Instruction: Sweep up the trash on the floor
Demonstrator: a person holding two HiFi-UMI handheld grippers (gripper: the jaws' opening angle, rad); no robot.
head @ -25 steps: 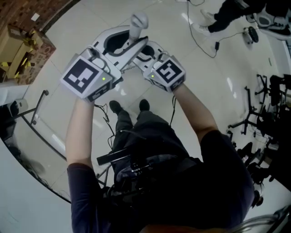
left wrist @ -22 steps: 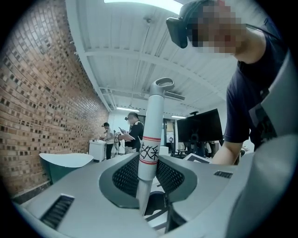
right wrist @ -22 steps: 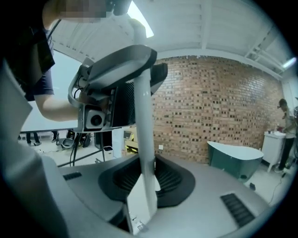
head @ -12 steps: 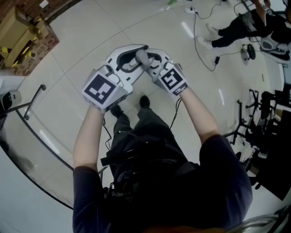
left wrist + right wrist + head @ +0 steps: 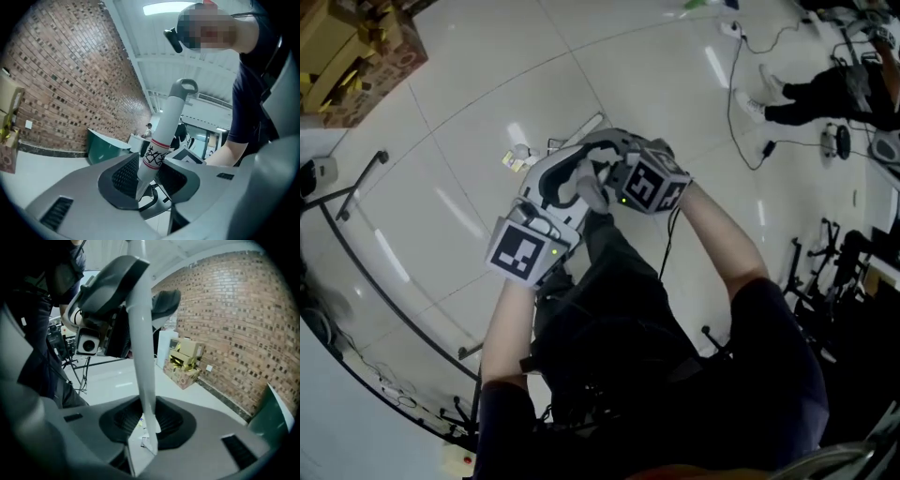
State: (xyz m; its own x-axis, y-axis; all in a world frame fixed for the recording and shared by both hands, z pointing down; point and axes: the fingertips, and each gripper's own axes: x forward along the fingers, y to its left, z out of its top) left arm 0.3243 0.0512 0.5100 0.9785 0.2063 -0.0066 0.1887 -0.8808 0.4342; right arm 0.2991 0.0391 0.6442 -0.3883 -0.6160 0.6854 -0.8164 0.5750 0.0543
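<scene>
Head view: pale paper scraps (image 5: 517,157) lie upper left of the white plastic handle (image 5: 594,190) that my left gripper (image 5: 567,178), jaws just eased wider, and right gripper (image 5: 623,164) clasp.

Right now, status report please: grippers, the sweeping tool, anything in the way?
Left gripper and right gripper shut on the white handle; left jaws just been opening, handle between them. Paper trash on floor ahead, unswept. Cable off to the side.
</scene>
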